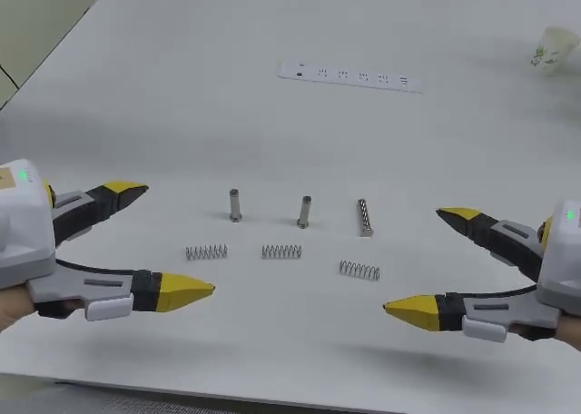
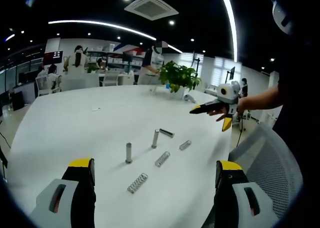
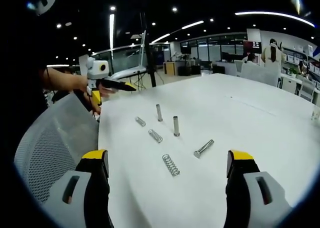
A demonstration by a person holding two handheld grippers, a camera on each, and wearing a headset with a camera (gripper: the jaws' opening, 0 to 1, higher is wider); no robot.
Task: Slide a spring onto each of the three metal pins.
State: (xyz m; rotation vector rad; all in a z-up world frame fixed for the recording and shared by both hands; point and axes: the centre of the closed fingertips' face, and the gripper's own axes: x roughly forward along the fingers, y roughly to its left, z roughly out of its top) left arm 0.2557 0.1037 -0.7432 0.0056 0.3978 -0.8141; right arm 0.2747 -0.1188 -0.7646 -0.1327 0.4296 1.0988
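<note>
Two metal pins [image 1: 235, 205] [image 1: 304, 211] stand upright on the white table, and a third pin [image 1: 363, 217] lies flat to their right. Three springs [image 1: 206, 251] [image 1: 281, 251] [image 1: 359, 270] lie in a row in front of them. My left gripper [image 1: 168, 240] hovers open at the left, and my right gripper [image 1: 418, 261] is open at the right, both empty and well apart from the parts. In the left gripper view the nearest spring [image 2: 137, 183] lies ahead of the open jaws. In the right gripper view the lying pin [image 3: 203, 148] and a spring [image 3: 170, 164] are closest.
A white power strip [image 1: 349, 75] lies farther back on the table and a paper cup [image 1: 554, 49] stands at the far right. The table's front edge runs just below the grippers. A mesh chair back [image 3: 55, 138] stands beside the table, with people in the office beyond.
</note>
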